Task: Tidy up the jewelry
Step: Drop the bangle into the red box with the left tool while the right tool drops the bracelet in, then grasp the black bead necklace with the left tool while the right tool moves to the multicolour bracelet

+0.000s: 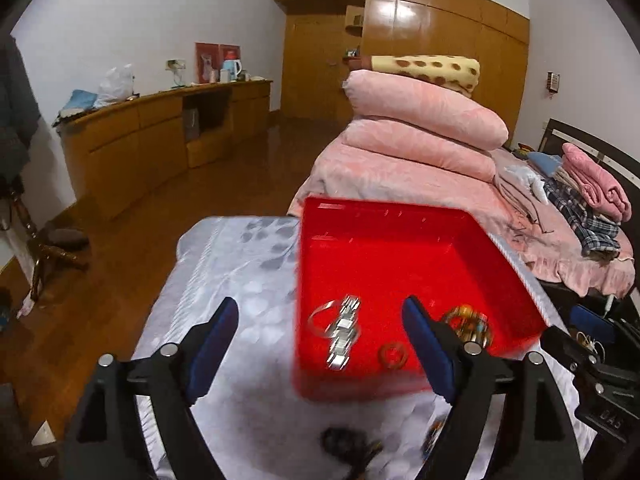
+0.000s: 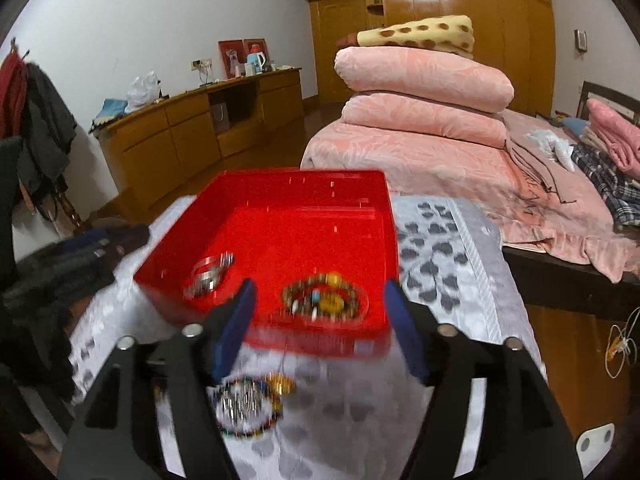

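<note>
A red tray (image 2: 320, 196) sits on a grey patterned cloth (image 2: 452, 264) over a small table, with a bed (image 2: 420, 148) beyond it at twelve o'clock. Inside the tray, near its front wall, lie a metal watch (image 1: 344, 332) at about nine o'clock, a small orange ring (image 1: 393, 354) and a beaded bracelet (image 2: 326, 298) toward three o'clock. On the cloth in front of the tray, at six o'clock in the right wrist view, a multicoloured bead bracelet (image 2: 248, 408) with a gold piece beside it is not yet put away; the left wrist view shows a dark blurred item (image 1: 344, 442) on the cloth too. The left gripper (image 1: 320, 340) has its fingers spread apart with nothing between the pads, and the right gripper (image 2: 320, 328) likewise stands parted and empty above the tray's front edge. The beads are probably light, loose and floppy, likely to sag or slip from flat pads, so pinching across the strand where the beads bunch seems safest. The watch looks heavier, its links smooth and slippery; the band's middle would suit a grip.
</note>
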`<state>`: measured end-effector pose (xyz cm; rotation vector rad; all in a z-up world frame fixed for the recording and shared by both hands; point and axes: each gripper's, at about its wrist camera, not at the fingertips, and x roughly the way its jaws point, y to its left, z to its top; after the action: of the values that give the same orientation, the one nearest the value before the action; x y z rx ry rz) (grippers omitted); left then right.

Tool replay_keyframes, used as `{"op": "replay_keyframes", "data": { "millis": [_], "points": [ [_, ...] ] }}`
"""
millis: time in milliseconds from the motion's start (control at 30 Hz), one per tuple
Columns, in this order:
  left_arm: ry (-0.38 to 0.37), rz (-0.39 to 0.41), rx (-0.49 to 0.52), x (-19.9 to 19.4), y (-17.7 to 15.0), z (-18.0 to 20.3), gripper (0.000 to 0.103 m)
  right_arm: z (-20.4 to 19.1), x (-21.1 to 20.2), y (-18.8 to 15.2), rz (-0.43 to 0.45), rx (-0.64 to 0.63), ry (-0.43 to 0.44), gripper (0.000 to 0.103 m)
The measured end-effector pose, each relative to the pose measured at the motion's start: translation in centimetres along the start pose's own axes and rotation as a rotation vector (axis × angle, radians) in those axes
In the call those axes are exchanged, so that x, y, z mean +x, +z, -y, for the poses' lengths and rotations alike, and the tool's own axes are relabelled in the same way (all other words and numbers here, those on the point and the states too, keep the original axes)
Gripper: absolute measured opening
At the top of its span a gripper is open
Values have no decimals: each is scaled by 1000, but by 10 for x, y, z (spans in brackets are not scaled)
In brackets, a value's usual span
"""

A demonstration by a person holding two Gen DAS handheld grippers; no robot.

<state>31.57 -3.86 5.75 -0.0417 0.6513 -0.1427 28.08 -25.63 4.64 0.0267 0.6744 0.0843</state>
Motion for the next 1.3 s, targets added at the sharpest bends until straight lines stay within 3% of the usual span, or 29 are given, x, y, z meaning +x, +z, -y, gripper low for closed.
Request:
{"op": "replay_keyframes", "data": {
  "millis": [167, 367, 700, 933, 1300],
  "points": [
    [37, -22, 7, -15, -33, -16, 88, -10, -7, -35, -47, -7, 5, 86],
    [22, -65, -18, -24, -70, -26, 88, -21, -8, -61, -108, -1, -11, 93],
    [-23, -139, 27, -22, -99, -5, 88, -22, -6, -94, -176, -12, -37, 94],
    [-45, -182, 41, -11, -101, 7, 80, -15, -7, -98, -178, 2, -28, 94],
    [-73, -228, 46, 4, -102, 14, 80, -17, -5, -97, -187, -4, -11, 94]
  ]
}}
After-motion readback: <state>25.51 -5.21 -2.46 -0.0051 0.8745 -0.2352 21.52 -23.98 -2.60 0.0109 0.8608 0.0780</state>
